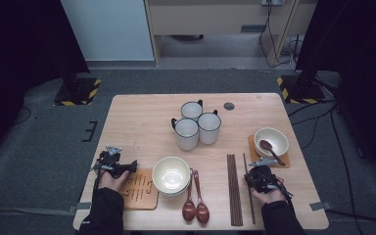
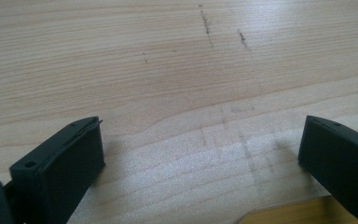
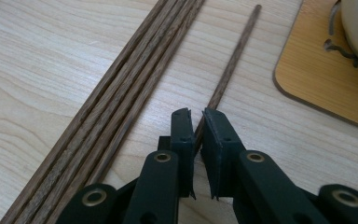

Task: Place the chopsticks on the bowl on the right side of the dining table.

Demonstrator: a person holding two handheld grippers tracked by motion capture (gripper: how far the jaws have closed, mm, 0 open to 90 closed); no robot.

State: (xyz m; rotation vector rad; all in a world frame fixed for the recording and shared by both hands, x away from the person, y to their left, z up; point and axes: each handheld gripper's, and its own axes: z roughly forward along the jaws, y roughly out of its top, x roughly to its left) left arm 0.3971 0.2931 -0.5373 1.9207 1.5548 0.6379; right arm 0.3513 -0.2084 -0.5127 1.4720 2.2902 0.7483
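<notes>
My right gripper [image 3: 196,116] is shut on the near part of a single dark wooden chopstick [image 3: 233,56], whose far end lies on the table. A bundle of several matching chopsticks [image 3: 121,98] lies just left of it. From the high view, the right gripper [image 1: 255,177] sits over the single chopstick [image 1: 245,161], to the right of the chopstick bundle [image 1: 232,188]. My left gripper [image 2: 203,130] is open over bare tabletop with nothing between its jaws. In the high view the left gripper [image 1: 121,166] is near the table's left edge, beside a wooden mat [image 1: 138,191].
Stacked cream bowls [image 1: 171,175] rest partly on the mat, with two brown spoons [image 1: 196,208] to their right. Three white mugs [image 1: 196,125] stand mid-table. A cream bowl holding a spoon [image 1: 271,142] sits on a wooden coaster [image 3: 321,74] at the right.
</notes>
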